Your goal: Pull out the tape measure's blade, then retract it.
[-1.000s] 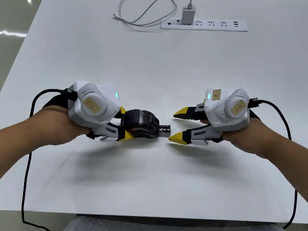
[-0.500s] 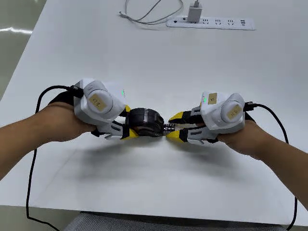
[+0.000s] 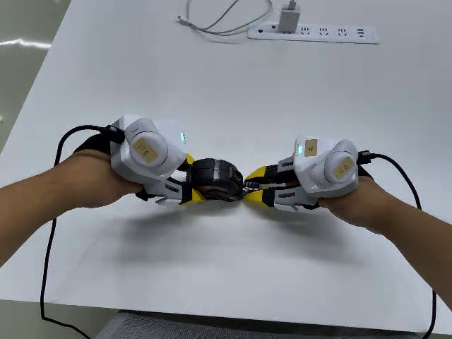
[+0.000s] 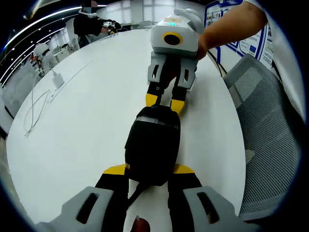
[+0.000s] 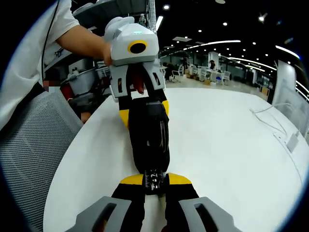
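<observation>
The black tape measure (image 3: 214, 179) is over the white desk (image 3: 233, 92), near its front edge, between the two grippers. The left gripper (image 3: 191, 180) has its jaws pressed on the two sides of the case, and the right gripper (image 3: 253, 186) has its jaws pinching the metal blade hook (image 5: 154, 180), which stands only a little out of the case, so the yellow jaw tips are just beside it. Well apart, at the far edge of the desk, lies a white power strip (image 3: 318, 32) with a charger (image 3: 288, 15) plugged in and a white cable (image 3: 219, 18) beside it.
</observation>
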A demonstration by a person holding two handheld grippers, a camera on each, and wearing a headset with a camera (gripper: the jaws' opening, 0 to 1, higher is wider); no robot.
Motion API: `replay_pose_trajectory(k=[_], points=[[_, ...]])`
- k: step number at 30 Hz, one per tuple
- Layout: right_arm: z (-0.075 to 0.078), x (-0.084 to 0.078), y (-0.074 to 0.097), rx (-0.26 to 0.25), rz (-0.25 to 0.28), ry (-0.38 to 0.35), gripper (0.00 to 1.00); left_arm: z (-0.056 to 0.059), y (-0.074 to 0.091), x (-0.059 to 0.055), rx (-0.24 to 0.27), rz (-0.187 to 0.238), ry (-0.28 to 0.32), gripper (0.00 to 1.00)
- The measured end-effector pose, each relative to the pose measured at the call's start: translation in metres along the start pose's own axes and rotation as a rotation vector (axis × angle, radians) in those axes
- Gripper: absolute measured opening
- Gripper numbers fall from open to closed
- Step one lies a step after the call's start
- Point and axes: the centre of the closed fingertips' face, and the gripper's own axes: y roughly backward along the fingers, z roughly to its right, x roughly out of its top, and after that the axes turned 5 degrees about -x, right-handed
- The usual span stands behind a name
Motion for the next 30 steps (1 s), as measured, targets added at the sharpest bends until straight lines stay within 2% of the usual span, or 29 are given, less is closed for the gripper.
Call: replay_pose_trajectory(k=[7, 13, 19, 25, 30], points=[[-0.002, -0.001, 0.000, -0.013, -0.013, 0.013, 0.10, 0.000, 0.000, -0.001, -0.006, -0.011, -0.020, 0.26], [-0.001, -0.002, 0.001, -0.003, -0.021, 0.009, 0.09, 0.000, 0.000, -0.002, -0.008, -0.017, -0.026, 0.25], [0.000, -0.002, 0.000, -0.003, -0.027, 0.021, 0.09, 0.000, -0.001, -0.002, -0.009, -0.009, -0.024, 0.25], [0.004, -0.003, 0.005, -0.009, -0.028, 0.024, 0.09, -0.001, 0.000, -0.003, -0.019, 0.004, -0.003, 0.25], [0.005, -0.009, 0.011, -0.009, -0.041, 0.021, 0.09, 0.000, 0.000, -0.003, -0.017, 0.001, -0.014, 0.26]])
